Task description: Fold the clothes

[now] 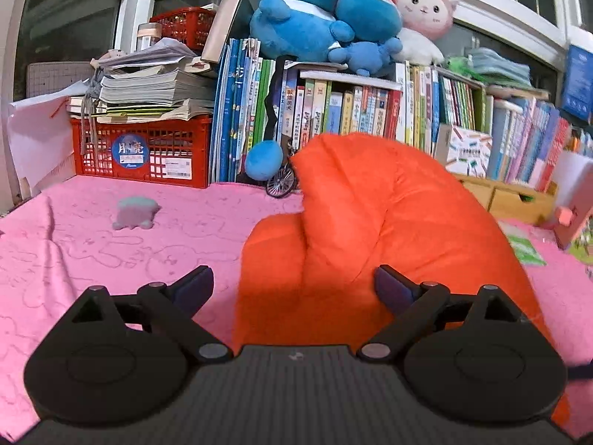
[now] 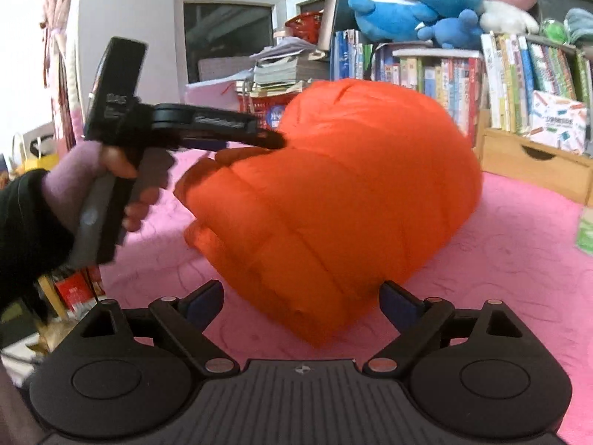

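A puffy orange jacket (image 1: 370, 230) lies bunched in a rounded heap on the pink bedspread (image 1: 111, 259). My left gripper (image 1: 294, 285) is open, its fingers spread at the heap's near edge with orange fabric between them but not pinched. In the right wrist view the same orange jacket (image 2: 333, 193) fills the middle, and my right gripper (image 2: 302, 302) is open just short of its near folded corner. The left gripper (image 2: 272, 141), held by a hand (image 2: 122, 181), touches the jacket's upper left side.
Rows of books (image 1: 333, 111), a red crate (image 1: 141, 148) under stacked papers, and plush toys (image 1: 333, 18) line the back. A small grey-green toy (image 1: 135, 213) and a miniature bicycle (image 1: 281, 181) sit on the bedspread. A wooden drawer box (image 2: 533, 167) stands right.
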`<state>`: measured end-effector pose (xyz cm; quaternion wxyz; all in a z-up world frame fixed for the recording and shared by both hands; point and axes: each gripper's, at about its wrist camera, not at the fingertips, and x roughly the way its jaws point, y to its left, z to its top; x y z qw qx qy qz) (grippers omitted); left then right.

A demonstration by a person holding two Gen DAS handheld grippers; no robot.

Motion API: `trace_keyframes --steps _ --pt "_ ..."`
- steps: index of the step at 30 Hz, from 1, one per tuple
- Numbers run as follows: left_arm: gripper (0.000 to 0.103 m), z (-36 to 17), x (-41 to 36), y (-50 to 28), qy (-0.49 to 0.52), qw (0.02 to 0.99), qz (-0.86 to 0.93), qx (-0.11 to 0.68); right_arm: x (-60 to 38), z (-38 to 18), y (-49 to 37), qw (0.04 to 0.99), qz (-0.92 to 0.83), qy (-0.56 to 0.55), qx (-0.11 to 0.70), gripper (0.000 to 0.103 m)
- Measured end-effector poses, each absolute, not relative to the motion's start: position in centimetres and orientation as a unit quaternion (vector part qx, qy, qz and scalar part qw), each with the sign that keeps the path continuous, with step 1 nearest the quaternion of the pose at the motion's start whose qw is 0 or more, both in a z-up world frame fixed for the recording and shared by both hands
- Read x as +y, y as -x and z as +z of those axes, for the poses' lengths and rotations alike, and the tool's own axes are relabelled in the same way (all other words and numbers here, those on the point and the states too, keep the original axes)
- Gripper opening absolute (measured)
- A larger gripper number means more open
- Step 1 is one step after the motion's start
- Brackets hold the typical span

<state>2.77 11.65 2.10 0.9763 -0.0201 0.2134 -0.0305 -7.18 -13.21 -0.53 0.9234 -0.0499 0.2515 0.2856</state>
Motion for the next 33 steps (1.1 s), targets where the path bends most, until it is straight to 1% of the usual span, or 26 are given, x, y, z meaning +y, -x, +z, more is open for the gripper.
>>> trace_keyframes --steps 5,10,12,14,15,16,17,20,24,28,33 --pt "0.095 1.9 12.8 -1.2 0.021 0.973 -0.043 0.228 -16.5 0.2 7.7 0.937 0.231 0.048 0.259 0.094" --pt "0.096 1.5 13.3 -0.5 0.024 0.971 -0.039 0.234 -16.4 3.0 6.1 0.956 0.207 0.049 0.203 0.094" --pt "0.096 1.2 13.4 -0.4 0.03 0.97 -0.04 0.237 -15.5 4.6 3.9 0.959 0.21 0.045 0.184 0.092" --pt "0.096 1.0 13.3 -0.3 0.032 0.97 -0.042 0.239 -14.3 6.4 1.3 0.962 0.215 0.04 0.165 0.081" --pt "0.096 0.8 13.2 -0.3 0.033 0.969 -0.044 0.241 -13.2 7.1 -0.2 0.96 0.222 0.048 0.163 0.066" --pt "0.096 0.6 13.2 -0.2 0.034 0.969 -0.046 0.242 -11.9 7.8 -1.8 0.957 0.23 0.061 0.165 0.061" --pt "0.096 0.4 13.2 -0.2 0.037 0.968 -0.049 0.243 -10.6 8.5 -3.4 0.954 0.239 0.074 0.167 0.06" --pt "0.096 -0.1 13.7 -0.1 0.052 0.966 -0.056 0.247 -5.6 9.3 -8.0 0.947 0.229 0.139 0.174 0.052" --pt "0.096 -0.7 14.6 -0.3 0.076 0.962 -0.066 0.254 0.1 8.2 -13.0 0.926 0.234 0.198 0.218 0.051" --pt "0.098 -1.4 15.5 -0.6 0.097 0.959 -0.075 0.256 3.5 4.7 -16.4 0.903 0.228 0.251 0.264 0.051" --pt "0.099 -2.1 16.5 -1.1 0.126 0.951 -0.088 0.266 4.2 2.0 -18.5 0.888 0.232 0.247 0.312 0.052"
